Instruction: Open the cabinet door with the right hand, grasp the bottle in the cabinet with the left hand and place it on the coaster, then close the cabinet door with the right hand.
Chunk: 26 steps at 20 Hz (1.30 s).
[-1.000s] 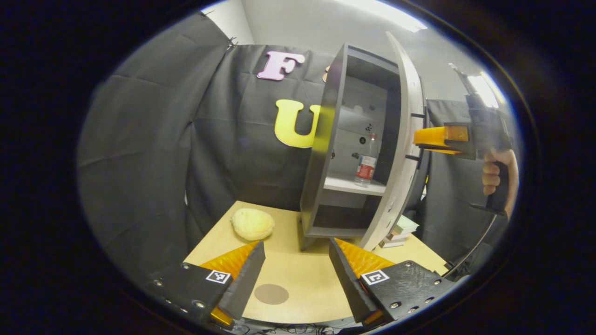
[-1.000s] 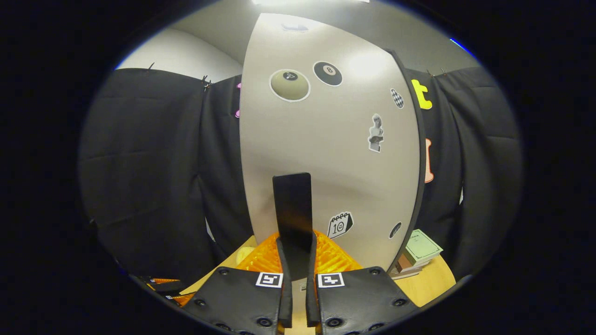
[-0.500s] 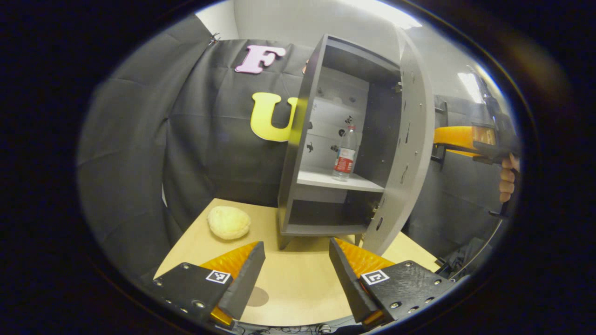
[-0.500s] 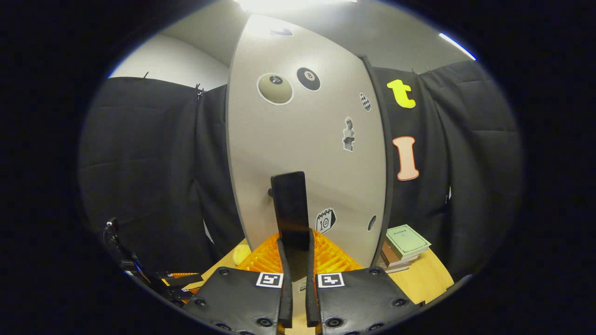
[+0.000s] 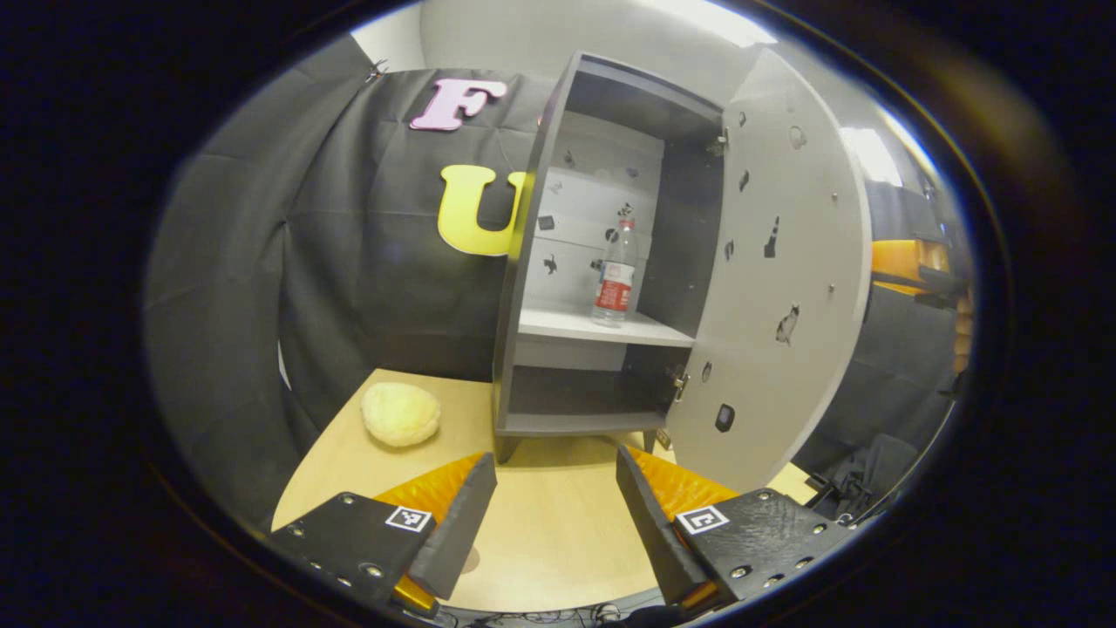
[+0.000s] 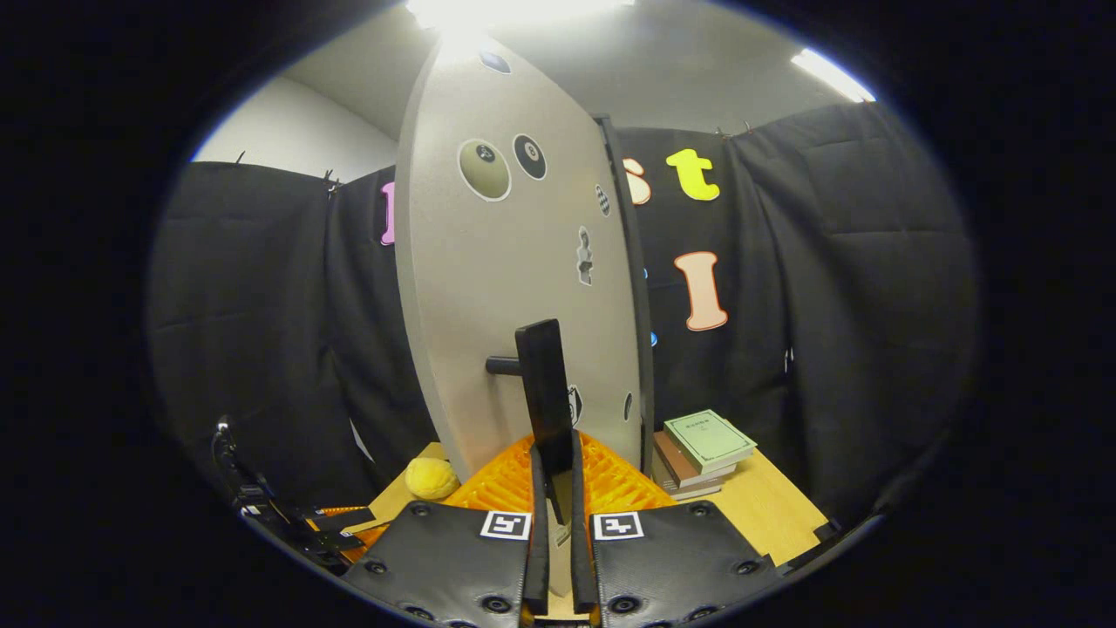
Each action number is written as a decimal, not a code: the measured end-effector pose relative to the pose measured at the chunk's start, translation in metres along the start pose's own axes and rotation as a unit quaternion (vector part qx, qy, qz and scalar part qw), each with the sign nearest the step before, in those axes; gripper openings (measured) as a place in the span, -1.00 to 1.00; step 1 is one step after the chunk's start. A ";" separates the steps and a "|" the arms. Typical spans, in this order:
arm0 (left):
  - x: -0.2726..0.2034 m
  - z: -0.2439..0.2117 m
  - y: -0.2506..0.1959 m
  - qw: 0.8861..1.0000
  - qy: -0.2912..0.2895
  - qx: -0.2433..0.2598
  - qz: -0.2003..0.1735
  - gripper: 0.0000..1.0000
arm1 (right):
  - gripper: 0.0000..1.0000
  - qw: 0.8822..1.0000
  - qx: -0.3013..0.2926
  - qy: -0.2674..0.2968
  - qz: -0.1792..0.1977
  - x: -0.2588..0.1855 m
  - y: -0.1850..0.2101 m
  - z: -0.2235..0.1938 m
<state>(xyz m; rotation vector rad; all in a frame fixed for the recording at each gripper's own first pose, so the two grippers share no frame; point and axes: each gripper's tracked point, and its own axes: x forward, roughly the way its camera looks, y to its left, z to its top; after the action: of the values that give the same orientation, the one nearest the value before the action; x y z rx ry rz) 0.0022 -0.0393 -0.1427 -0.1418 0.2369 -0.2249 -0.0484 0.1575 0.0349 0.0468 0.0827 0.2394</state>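
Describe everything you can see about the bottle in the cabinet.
The bottle is clear plastic with a red cap and a red and white label around its lower half. It stands upright on the cabinet's pale middle shelf, near the right inner wall, with nothing gripping it. The door is swung open beside it.

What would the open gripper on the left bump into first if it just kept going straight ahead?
Probably the cabinet. The left gripper points over bare table at its lower compartment, below the shelf holding the bottle. Depth is hard to judge, but nothing stands between.
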 end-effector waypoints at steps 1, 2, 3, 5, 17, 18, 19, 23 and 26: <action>0.002 -0.001 -0.003 1.000 0.002 0.001 -0.005 0.66 | -0.75 1.000 0.004 -0.001 -0.004 -0.002 -0.006 0.000; 0.004 -0.002 -0.008 1.000 0.002 0.003 -0.010 0.77 | -0.76 1.000 0.003 -0.002 -0.008 -0.005 -0.011 0.000; 0.007 -0.001 -0.013 1.000 0.002 0.007 -0.013 0.77 | -0.76 1.000 0.001 -0.003 -0.014 -0.007 -0.015 -0.001; 0.011 -0.002 -0.021 1.000 0.003 0.013 -0.019 0.72 | -0.77 1.000 0.001 -0.002 -0.023 -0.012 -0.023 -0.004; 0.018 -0.011 -0.036 0.999 0.018 0.011 -0.043 0.72 | -0.86 0.997 -0.003 -0.022 -0.080 -0.024 -0.079 0.004; 0.018 -0.012 -0.036 0.999 0.017 0.010 -0.044 0.72 | -0.86 0.996 -0.002 -0.024 -0.086 -0.026 -0.086 0.006; 0.020 -0.011 -0.036 0.999 0.016 0.011 -0.044 0.72 | -0.86 0.995 0.000 -0.027 -0.092 -0.026 -0.091 0.007; 0.025 -0.009 -0.035 0.999 0.016 0.010 -0.042 0.72 | -0.87 0.994 -0.007 -0.034 -0.107 -0.030 -0.114 0.008; 0.030 -0.007 -0.034 0.999 0.017 0.013 -0.043 0.72 | -0.84 0.995 0.023 -0.036 -0.090 -0.033 -0.112 0.006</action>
<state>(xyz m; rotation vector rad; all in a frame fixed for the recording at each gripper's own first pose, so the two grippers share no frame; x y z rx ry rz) 0.0221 -0.0798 -0.1499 -0.1222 0.2628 -0.3155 -0.0538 0.0404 0.0372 0.0941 0.0209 0.0553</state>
